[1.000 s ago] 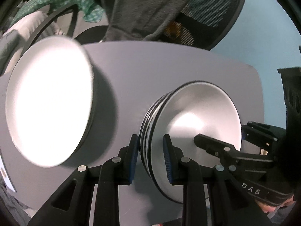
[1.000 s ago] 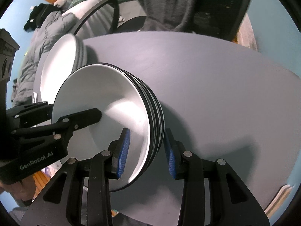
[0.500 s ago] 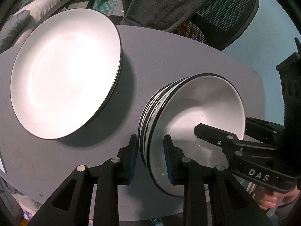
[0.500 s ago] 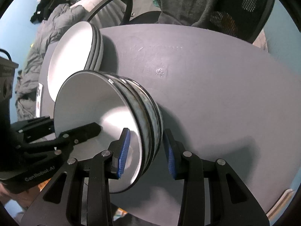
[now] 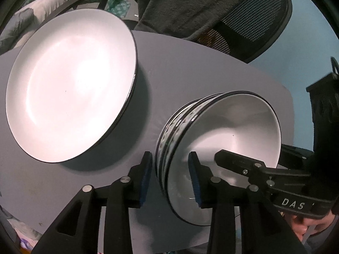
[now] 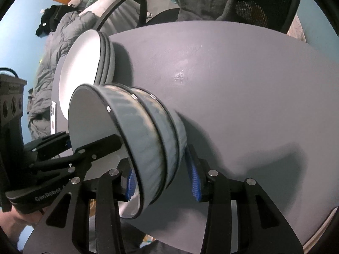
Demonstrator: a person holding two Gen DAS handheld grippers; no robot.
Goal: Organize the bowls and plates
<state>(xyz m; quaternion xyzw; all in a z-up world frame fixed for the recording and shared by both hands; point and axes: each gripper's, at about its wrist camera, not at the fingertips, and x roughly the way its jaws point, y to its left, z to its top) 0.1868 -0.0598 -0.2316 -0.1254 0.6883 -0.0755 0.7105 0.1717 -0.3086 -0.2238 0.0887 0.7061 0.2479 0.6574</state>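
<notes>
A stack of three white bowls with grey-blue outsides (image 5: 228, 139) (image 6: 148, 139) is held between both grippers over the grey table (image 5: 190, 67). My left gripper (image 5: 170, 177) straddles the stack's rim, blue pads on either side, with a small gap on the left pad. My right gripper (image 6: 163, 180) straddles the opposite rim, one finger inside the top bowl. A stack of white plates (image 5: 67, 84) (image 6: 84, 63) lies on the table to the left.
The round grey table (image 6: 243, 95) stretches to the right of the bowls. A mesh office chair draped with a grey cloth (image 5: 211, 10) stands behind the table. Bedding and clothes (image 6: 48, 53) lie beyond the plates.
Both grippers and the bowl stack have tilted and lifted. The stack's outer sides now show in the right wrist view, and the plates look farther off.
</notes>
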